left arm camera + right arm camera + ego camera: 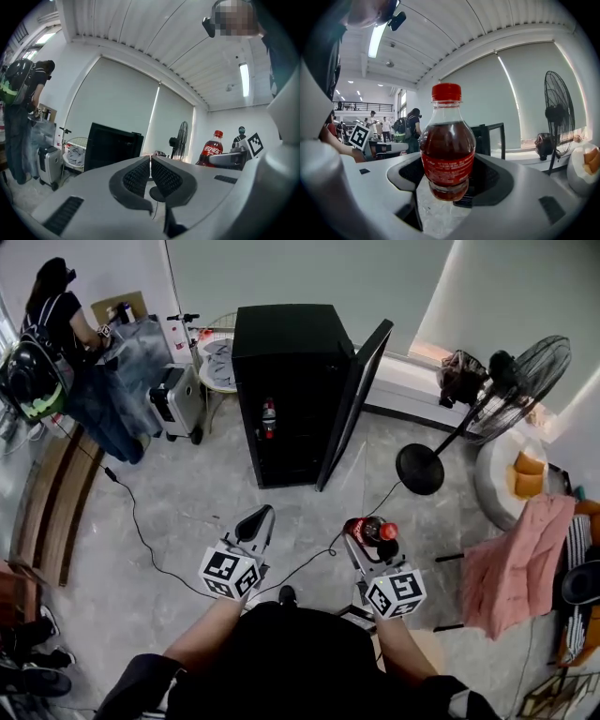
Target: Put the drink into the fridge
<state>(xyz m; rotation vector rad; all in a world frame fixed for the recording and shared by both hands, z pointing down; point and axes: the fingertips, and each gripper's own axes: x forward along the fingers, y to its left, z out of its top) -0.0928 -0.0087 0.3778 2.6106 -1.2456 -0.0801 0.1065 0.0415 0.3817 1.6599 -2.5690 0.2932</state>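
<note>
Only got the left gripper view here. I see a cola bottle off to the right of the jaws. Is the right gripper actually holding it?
Observer: Yes. In the right gripper view the right gripper has its jaws shut on the lower body of the cola bottle, which is upright with its red cap on.
Operator: Fridge door open? I just see a black box.
Observer: Open. The head view shows the fridge with its door swung out on the side toward the standing fan.
Operator: Anything inside?
Observer: One bottle stands on a shelf in the fridge.
</note>
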